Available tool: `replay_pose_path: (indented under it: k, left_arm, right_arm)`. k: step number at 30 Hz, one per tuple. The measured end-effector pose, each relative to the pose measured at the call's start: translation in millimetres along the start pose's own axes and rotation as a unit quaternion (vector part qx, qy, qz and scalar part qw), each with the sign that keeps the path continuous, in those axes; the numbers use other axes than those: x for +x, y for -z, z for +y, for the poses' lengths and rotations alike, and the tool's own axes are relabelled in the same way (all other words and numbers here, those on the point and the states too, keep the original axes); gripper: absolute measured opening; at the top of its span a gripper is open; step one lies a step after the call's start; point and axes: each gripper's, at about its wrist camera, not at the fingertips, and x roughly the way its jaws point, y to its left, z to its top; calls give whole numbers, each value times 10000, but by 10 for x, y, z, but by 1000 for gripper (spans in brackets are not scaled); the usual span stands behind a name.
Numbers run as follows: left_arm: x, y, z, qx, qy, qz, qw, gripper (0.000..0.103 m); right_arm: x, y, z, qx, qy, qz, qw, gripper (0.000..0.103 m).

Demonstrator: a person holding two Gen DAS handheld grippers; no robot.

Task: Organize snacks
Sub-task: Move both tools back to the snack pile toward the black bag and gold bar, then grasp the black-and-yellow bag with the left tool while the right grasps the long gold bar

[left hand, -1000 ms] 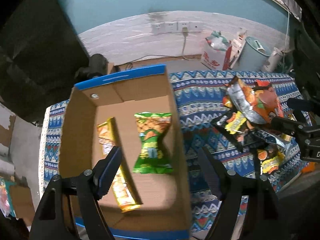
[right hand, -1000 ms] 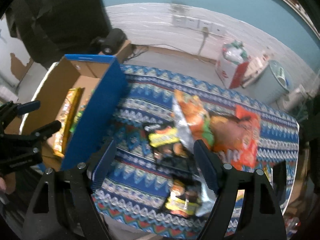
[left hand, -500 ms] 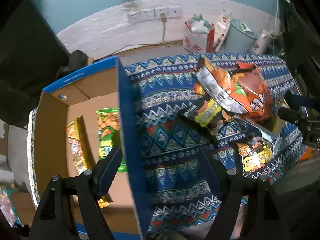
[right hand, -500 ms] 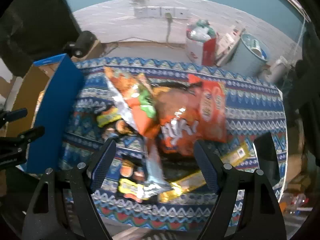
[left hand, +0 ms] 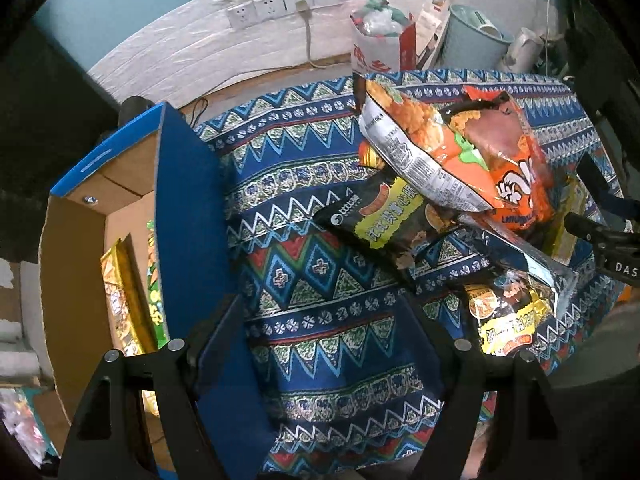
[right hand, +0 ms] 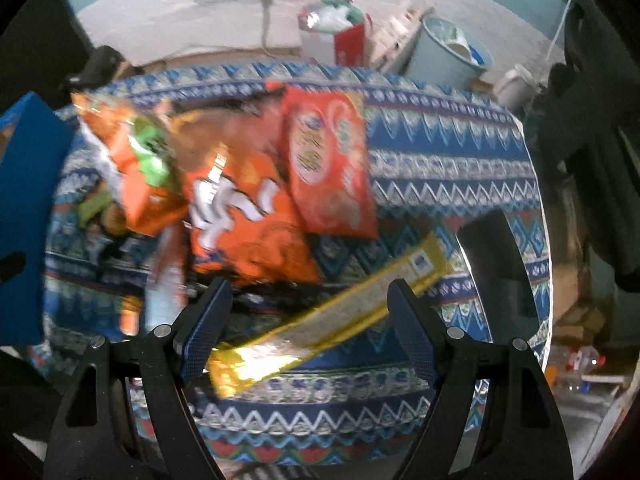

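Note:
A cardboard box with blue walls (left hand: 184, 216) stands at the left of the patterned table; a yellow packet (left hand: 120, 296) and a green packet (left hand: 154, 280) lie inside. A pile of snack bags lies to its right: orange bags (left hand: 516, 168) (right hand: 248, 216), a red bag (right hand: 328, 164), black-and-yellow packets (left hand: 388, 216). A long yellow bar packet (right hand: 332, 316) lies in front of my right gripper. My left gripper (left hand: 324, 336) is open and empty over the cloth beside the box wall. My right gripper (right hand: 308, 320) is open and empty above the yellow bar. It also shows at the right edge of the left wrist view (left hand: 600, 216).
The table carries a blue zigzag cloth (left hand: 320, 280). Behind it on the floor stand a red-and-white bag (left hand: 380, 48), a pale blue bucket (left hand: 476, 44) and a wall socket strip (left hand: 280, 4). A dark object (right hand: 496, 264) lies on the table's right side.
Both grippers have swung right, away from the box and over the snack pile. The yellow bar has come between the right gripper's fingers in view. Both stay open.

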Motion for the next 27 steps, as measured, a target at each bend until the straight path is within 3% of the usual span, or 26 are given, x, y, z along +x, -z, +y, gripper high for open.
replay_pose_path:
  k: [7,21,27]
  left_arm:
    - [185,-101,-56,-90,15,162,9998,79]
    - [489,-438,-163,-1002,405,371,9935,80]
    - [685,-548,-264,-1145,426,457,9915,80]
  right_arm:
    - [279,68,-32,20,193,280,9994,79]
    - [484,295,-394,212,273,548,9979,79]
    - [672,401,-709,650,-283,709,9950,78]
